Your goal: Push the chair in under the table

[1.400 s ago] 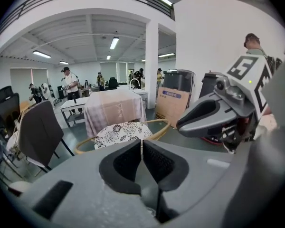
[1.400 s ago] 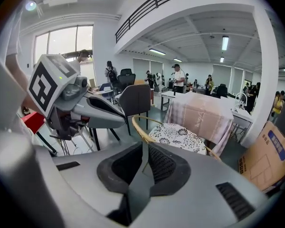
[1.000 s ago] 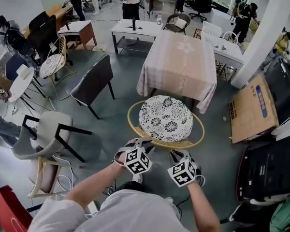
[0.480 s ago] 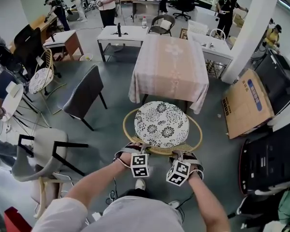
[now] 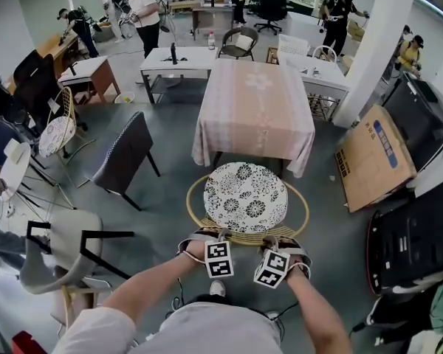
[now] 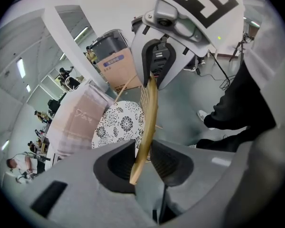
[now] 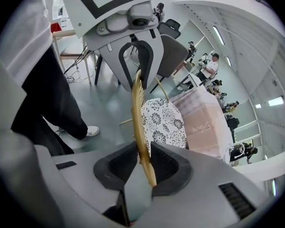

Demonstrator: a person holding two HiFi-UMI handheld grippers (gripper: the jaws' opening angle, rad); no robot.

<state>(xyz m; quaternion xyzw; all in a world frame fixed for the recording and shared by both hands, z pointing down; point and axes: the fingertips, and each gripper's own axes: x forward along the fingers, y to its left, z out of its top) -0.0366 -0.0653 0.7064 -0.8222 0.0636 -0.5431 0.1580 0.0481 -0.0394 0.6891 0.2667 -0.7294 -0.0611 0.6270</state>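
Observation:
A round rattan chair with a black-and-white floral cushion (image 5: pixel 245 196) stands at the near edge of the table, which has a pink cloth (image 5: pixel 255 102). The chair's woven rim (image 5: pixel 247 236) faces me. My left gripper (image 5: pixel 210 237) straddles that rim (image 6: pixel 149 113) left of centre. Its jaws are closing, with the rattan between the pads (image 6: pixel 142 158). My right gripper (image 5: pixel 277 240) holds the same rim (image 7: pixel 137 113) a hand's width to the right, its pads (image 7: pixel 143 163) pressed on it. Each gripper shows in the other's view.
A dark grey chair (image 5: pixel 125 153) stands left of the table, and a white armchair with black arms (image 5: pixel 66 245) sits nearer on the left. A cardboard box (image 5: pixel 373 164) and black cases (image 5: pixel 413 242) line the right. A pillar (image 5: pixel 369 43), desks and several people are behind.
Both grippers have sunk and rolled onto the chair's near rim, side by side. The chair still stands at the table's front edge.

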